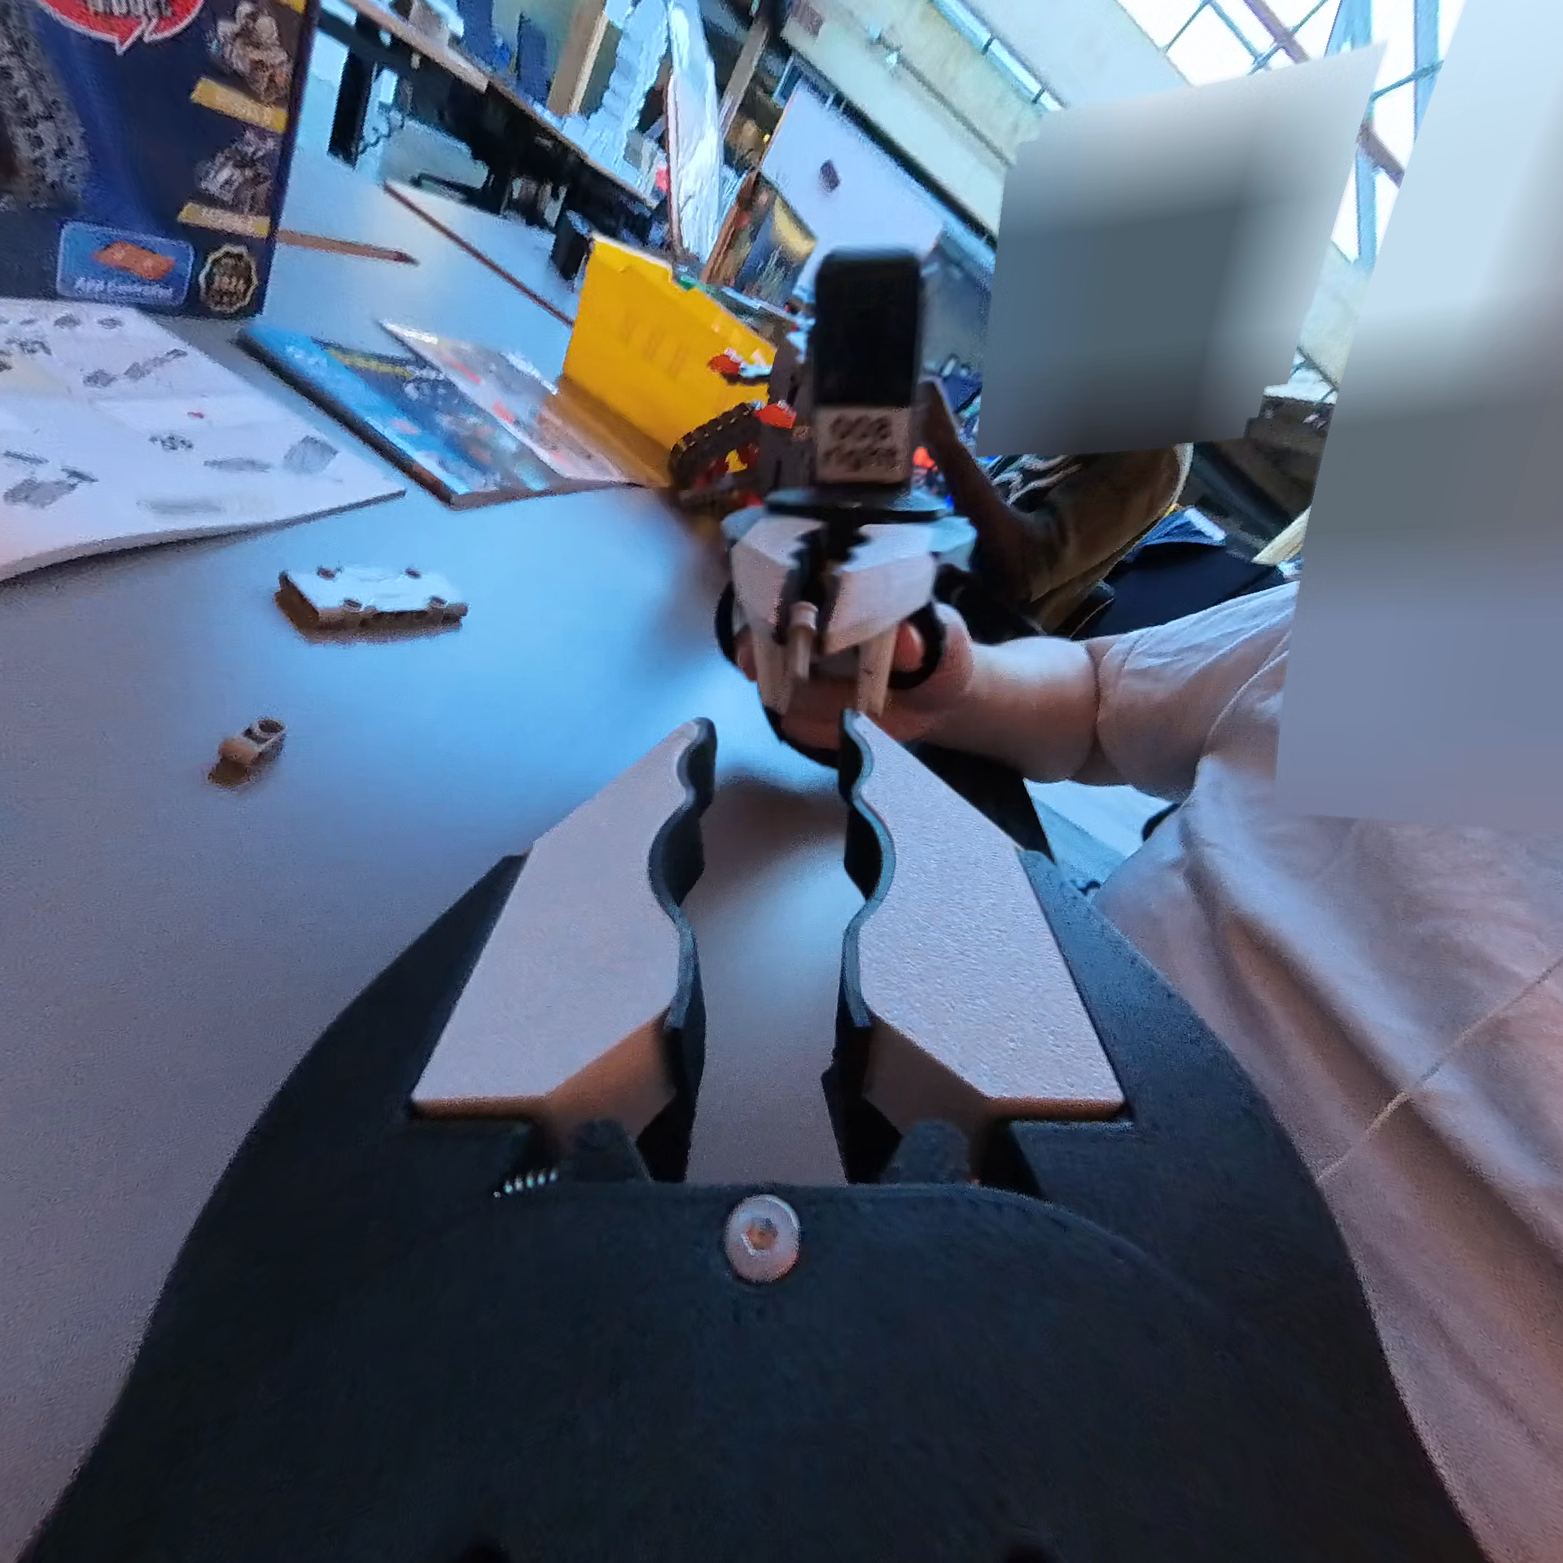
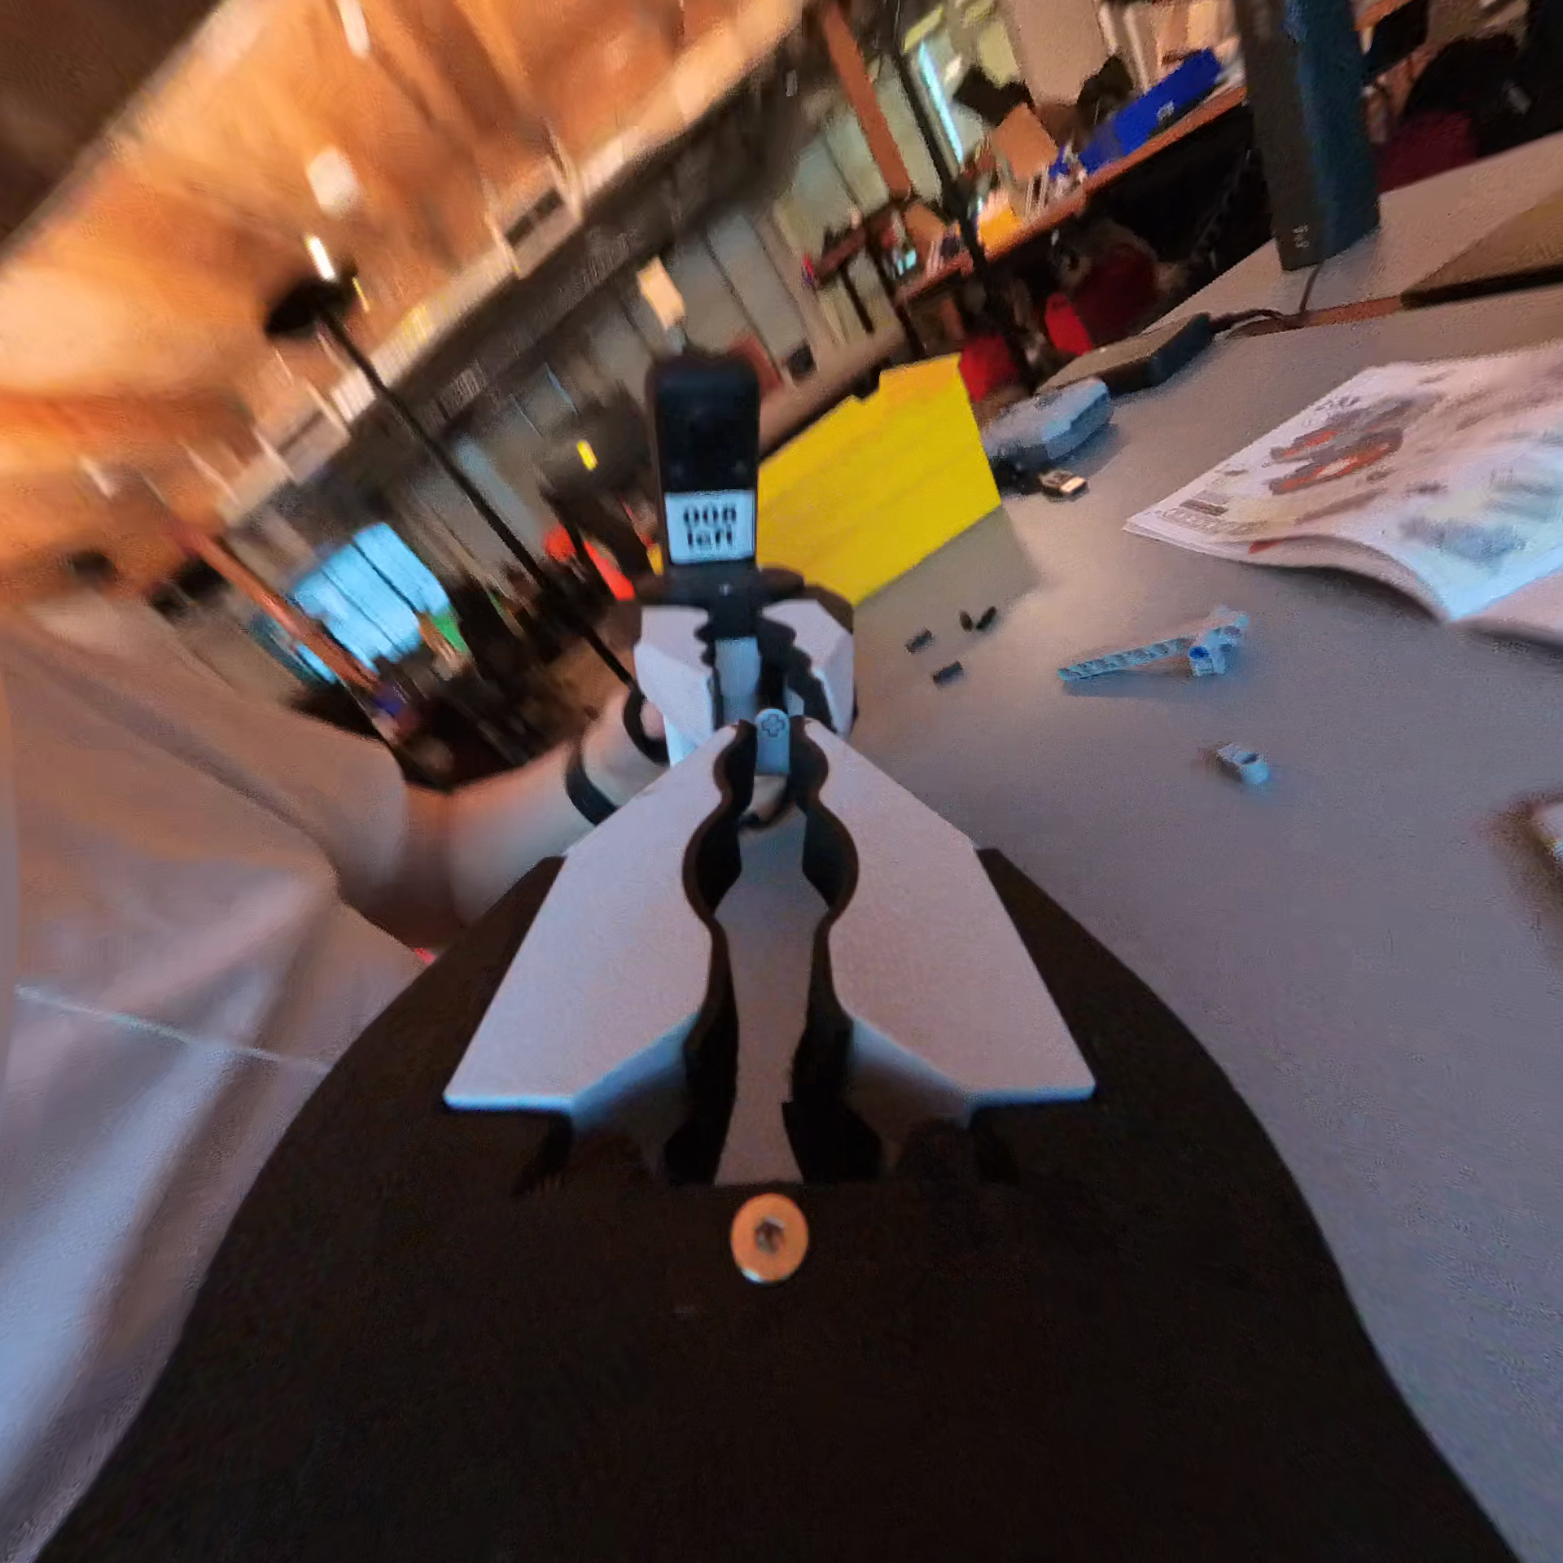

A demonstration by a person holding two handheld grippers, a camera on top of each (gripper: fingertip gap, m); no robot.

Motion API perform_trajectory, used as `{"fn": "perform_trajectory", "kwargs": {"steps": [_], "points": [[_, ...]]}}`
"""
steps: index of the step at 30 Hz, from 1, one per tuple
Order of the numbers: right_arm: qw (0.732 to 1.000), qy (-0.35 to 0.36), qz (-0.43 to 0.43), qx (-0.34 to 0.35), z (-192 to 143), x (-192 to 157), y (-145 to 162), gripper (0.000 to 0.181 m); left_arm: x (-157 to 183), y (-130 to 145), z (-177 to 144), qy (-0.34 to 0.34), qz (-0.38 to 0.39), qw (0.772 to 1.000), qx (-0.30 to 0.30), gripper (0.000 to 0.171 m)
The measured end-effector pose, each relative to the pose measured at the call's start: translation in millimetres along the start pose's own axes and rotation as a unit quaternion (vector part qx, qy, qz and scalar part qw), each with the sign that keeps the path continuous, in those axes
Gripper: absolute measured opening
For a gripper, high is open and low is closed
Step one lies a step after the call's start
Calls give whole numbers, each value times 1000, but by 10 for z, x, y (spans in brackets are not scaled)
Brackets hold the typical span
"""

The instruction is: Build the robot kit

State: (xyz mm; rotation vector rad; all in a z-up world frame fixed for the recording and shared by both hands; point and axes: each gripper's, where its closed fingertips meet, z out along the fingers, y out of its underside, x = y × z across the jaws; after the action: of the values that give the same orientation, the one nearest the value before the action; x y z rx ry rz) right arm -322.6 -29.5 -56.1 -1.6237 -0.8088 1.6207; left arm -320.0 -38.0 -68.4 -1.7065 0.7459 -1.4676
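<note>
My left gripper [image 1: 776,744] is open and empty, held above the grey table [image 1: 423,846]. It faces my right gripper [image 1: 825,689], which a person's hand [image 1: 930,677] holds close ahead. My right gripper [image 2: 774,748] is shut on a small light-grey peg-like brick piece [image 2: 772,737], pinched at its fingertips. That piece also shows in the left wrist view [image 1: 803,630]. In the right wrist view the left gripper [image 2: 744,685] stands just beyond the piece, jaws apart.
A flat tan plate brick [image 1: 368,596] and a small brick [image 1: 249,744] lie left of my left gripper. An open instruction booklet [image 1: 127,440], a blue box [image 1: 144,144], a yellow bin [image 1: 651,355] and a part-built model [image 1: 727,448] stand behind. A long grey brick piece [image 2: 1159,651] and black pins [image 2: 947,643] lie on the table. Less than 4 cm separates the two grippers' tips.
</note>
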Motion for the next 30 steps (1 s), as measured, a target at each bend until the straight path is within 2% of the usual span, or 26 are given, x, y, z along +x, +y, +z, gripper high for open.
{"fn": "perform_trajectory", "kwargs": {"steps": [3, 5, 12, 18, 22, 27, 30], "points": [[997, -16, 71, 32, -59, 78, -59, 7, -3, -57, 60, 6, -14, 1000, 6, 22], [994, -34, 96, 49, -87, 59, -113, 7, -104, -27, 108, -26, -22, 999, -11, 9], [980, -61, 167, 86, -175, 93, -188, 7, -73, -128, 217, -42, 0, 999, 2, 9], [985, -60, 148, 61, -152, 49, -119, 7, -7, -204, 207, -25, -9, 999, 26, 10], [989, -53, 131, 45, -144, 41, -72, 7, 43, -152, 236, -14, -2, 1000, 12, 1], [995, -47, 87, 13, -144, 34, -7, 7, 43, -87, 218, -6, -23, 1000, -8, 1], [998, -29, 47, -1, -163, 73, -1, 19, 41, -63, 189, -2, -30, 999, -14, 1]]}}
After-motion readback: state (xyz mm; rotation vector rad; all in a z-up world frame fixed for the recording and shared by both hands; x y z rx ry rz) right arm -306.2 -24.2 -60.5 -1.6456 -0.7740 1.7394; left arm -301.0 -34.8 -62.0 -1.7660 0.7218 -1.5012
